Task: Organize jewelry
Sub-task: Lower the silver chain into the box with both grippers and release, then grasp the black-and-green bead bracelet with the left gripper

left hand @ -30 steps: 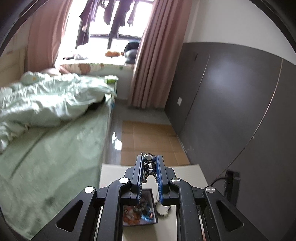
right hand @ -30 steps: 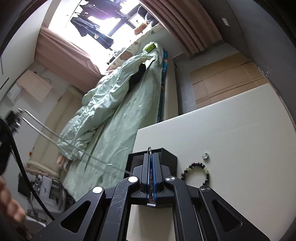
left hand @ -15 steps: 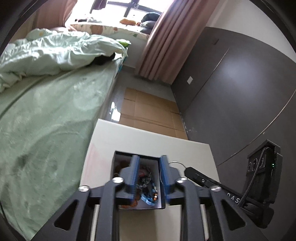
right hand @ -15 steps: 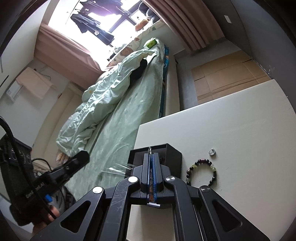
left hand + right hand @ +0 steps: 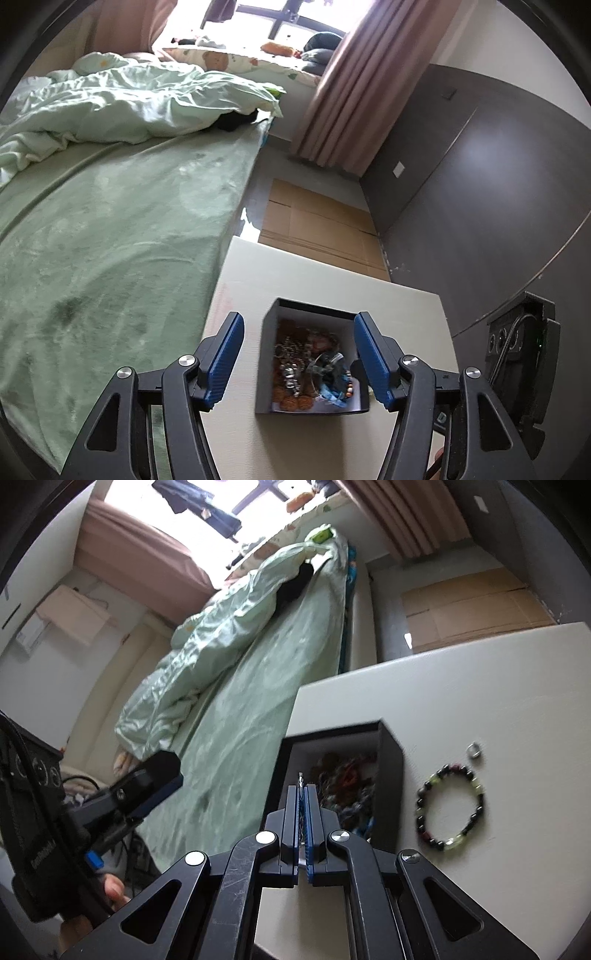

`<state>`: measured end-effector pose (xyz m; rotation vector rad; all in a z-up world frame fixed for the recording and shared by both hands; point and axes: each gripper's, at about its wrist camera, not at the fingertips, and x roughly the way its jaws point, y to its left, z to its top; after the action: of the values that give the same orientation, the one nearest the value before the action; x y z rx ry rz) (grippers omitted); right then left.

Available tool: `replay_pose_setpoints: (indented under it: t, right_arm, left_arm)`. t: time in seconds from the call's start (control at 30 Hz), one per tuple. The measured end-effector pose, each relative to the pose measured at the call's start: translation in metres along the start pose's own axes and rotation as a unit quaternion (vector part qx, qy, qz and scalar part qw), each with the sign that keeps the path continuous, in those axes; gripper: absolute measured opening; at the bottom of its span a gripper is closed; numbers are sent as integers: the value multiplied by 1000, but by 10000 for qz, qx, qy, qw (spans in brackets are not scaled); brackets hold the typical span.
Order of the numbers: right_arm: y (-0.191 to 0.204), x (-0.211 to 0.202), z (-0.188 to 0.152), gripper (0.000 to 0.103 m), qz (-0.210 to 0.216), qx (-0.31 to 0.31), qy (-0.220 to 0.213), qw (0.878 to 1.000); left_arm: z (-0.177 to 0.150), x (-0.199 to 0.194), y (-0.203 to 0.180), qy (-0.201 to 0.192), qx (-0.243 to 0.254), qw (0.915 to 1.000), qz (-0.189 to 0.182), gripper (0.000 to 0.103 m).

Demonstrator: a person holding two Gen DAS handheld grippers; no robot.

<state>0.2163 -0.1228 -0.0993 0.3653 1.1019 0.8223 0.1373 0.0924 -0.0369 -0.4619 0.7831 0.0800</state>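
We hold the left gripper (image 5: 298, 356) above the black jewelry box (image 5: 266, 354), which stands on the white desk (image 5: 332, 280) close to the edge that faces the bed (image 5: 110, 236). Its jaws have just been opening and now stand released, one blue pad on either side of the box, touching nothing. Inside the box lies a tangle of beads, chain and blue pieces (image 5: 312, 369).

Our right gripper (image 5: 303, 797) is clenched over the near side of the same box (image 5: 391, 760); a thin piece of metal chain (image 5: 301, 780) is pinched between its pads and sticks out past the tips.

On the bare desk (image 5: 480, 686) just beside the box, on the side away from the bed, lies a beaded bracelet (image 5: 448, 808) of dark and pale green beads, and near it, toward the far edge, a small silver ring (image 5: 474, 750).
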Motion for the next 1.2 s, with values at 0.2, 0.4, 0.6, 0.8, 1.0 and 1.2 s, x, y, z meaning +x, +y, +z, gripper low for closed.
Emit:
replay_pose_setpoints:
  t: [0.2,0.4,0.6,0.8,1.0,1.2]
  right_arm:
    - [-4,-16,0,59,-251,-55,-197,9995]
    - [-19,-43,0,59,-422,22,-441,9981]
    - [-36,-65,-4,59,-635,92,-541,9965]
    - [-54,-83,-6,59,-901,159,-579,9941]
    - [-77,-104,-6,79,-1141,503,-738,9894]
    - [-99,-126,-8,79,-1282,857,-910,9838]
  left_arm:
    - [-2,0,3,16,28,10000,12,63]
    - [-4,2,-3,41,122,9999,-5,63]
    - [-9,6,-18,76,317,9995,-13,63]
    - [-17,15,-44,170,609,9980,-48,63]
    - [-28,27,-73,313,932,9950,-180,63]
    - [-38,44,-105,505,1393,9886,-275,63]
